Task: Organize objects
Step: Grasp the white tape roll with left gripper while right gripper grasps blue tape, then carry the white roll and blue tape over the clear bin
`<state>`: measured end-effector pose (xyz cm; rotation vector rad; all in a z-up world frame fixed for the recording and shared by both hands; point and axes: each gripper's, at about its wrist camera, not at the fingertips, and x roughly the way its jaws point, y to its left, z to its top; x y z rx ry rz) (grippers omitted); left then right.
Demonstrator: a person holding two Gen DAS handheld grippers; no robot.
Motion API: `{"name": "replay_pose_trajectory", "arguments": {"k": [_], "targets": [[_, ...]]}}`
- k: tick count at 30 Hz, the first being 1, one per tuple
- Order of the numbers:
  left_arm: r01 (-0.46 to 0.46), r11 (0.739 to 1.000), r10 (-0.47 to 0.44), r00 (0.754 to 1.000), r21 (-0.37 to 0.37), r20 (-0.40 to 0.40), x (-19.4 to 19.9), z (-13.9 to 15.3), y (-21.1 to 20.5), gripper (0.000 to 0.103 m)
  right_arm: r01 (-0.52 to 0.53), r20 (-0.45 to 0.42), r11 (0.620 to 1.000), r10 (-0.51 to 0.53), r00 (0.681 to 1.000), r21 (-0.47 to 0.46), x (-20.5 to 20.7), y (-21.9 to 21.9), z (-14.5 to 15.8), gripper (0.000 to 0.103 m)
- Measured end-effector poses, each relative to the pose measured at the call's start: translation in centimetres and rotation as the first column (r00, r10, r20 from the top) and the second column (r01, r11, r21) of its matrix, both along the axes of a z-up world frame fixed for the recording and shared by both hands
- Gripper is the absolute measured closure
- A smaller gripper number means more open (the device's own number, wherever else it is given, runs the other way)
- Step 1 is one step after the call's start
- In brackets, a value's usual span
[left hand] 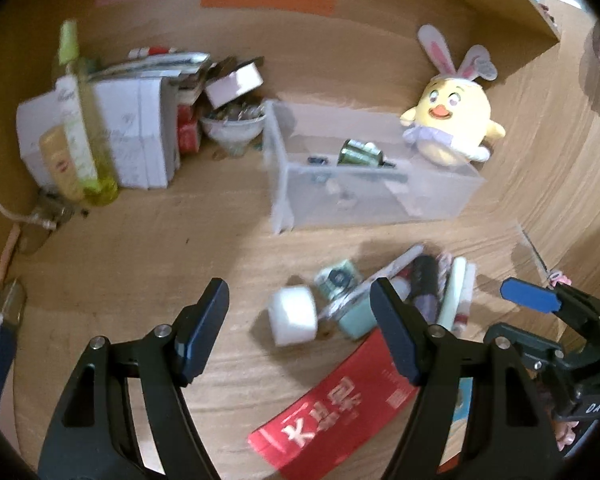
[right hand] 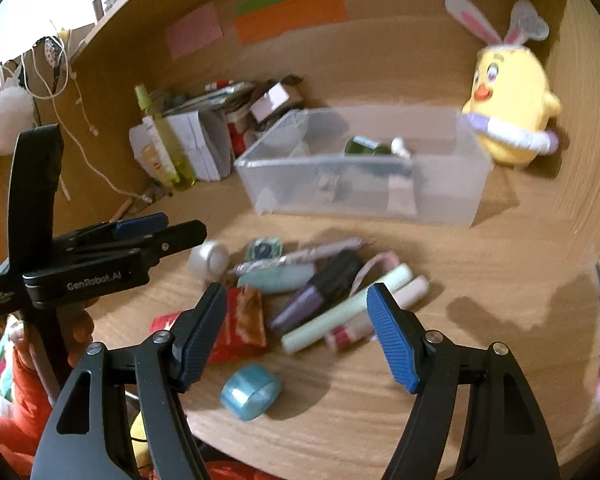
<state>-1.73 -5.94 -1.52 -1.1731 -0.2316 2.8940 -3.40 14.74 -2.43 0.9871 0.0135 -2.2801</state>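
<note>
Bin [right hand: 440, 200] contents blurred (both views); red packet [left hand: 332, 412] edge-cut.

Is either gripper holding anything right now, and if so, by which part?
Nothing is held. The left gripper and right gripper both stand open above the pile of small items, with no object between their fingers.

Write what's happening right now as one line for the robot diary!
left gripper: open, empty | right gripper: open, empty | clutter pile: on desk | clear bin: holds few items

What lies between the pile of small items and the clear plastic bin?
Only bare wooden tabletop separates the pile from the clear bin; both wrist views show it.
</note>
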Motion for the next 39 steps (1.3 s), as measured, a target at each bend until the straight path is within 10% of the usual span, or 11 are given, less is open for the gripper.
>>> {"name": "replay_pose_trajectory", "arguments": {"k": [10,26,39], "targets": [[-0.015,1.0,0.013,0.999,0.028,0.052,0.3,-2.4,-0.7,0.041,-0.063,0.057,0.997,0.061,0.997,0.038,2.2,-1.4,-2.0,0.035],[-0.028,0.998,0.025,0.998,0.059,0.066,-2.0,-3.2,-1.0,0.079,-0.069,0.113,0.995,0.06,0.992,0.074,2.4,-1.2,-3.8,0.083],[-0.041,0.998,0.041,0.999,0.053,0.0,-1.7,-0.9,-1.2,0.079,-0.039,0.05,0.998,0.036,0.998,0.051,1.5,-0.5,-1.8,0.087]]}}
